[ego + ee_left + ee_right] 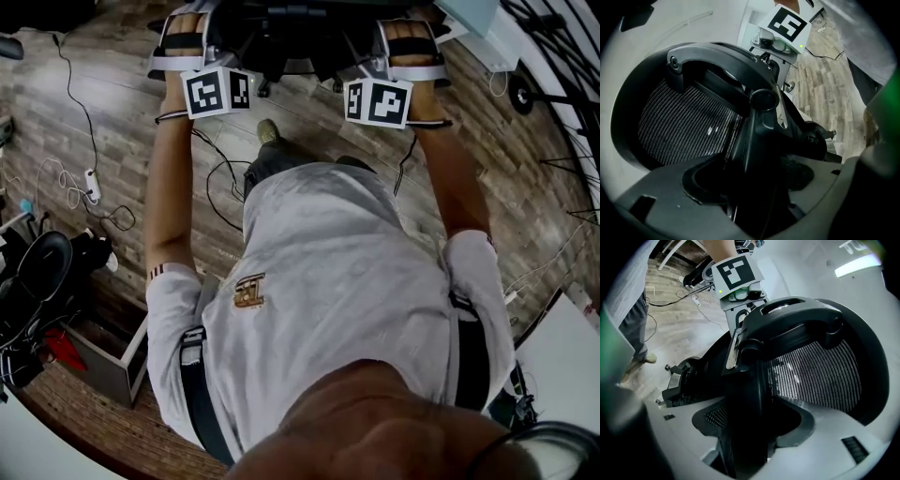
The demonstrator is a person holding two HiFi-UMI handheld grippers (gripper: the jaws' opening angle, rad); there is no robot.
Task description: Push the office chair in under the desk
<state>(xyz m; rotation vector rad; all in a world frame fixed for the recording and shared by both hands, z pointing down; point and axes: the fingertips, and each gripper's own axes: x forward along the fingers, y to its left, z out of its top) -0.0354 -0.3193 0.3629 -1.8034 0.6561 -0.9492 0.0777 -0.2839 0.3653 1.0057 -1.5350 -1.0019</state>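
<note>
One office chair (281, 28), black, with a mesh back. Two grippers in use: left gripper (752, 187) and right gripper (740, 427) each clamp its back frame, one per side.

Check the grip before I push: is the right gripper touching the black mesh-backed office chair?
Touching. In the right gripper view, the right gripper has its jaws clamped around the back frame of the black mesh-backed office chair.

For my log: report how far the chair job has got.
Done: left gripper and right gripper each clamp the rear frame of the black mesh-backed office chair. In hand: the hold from behind. Left: probably the whole push; it shows against open wooden floor, no desk above.
</note>
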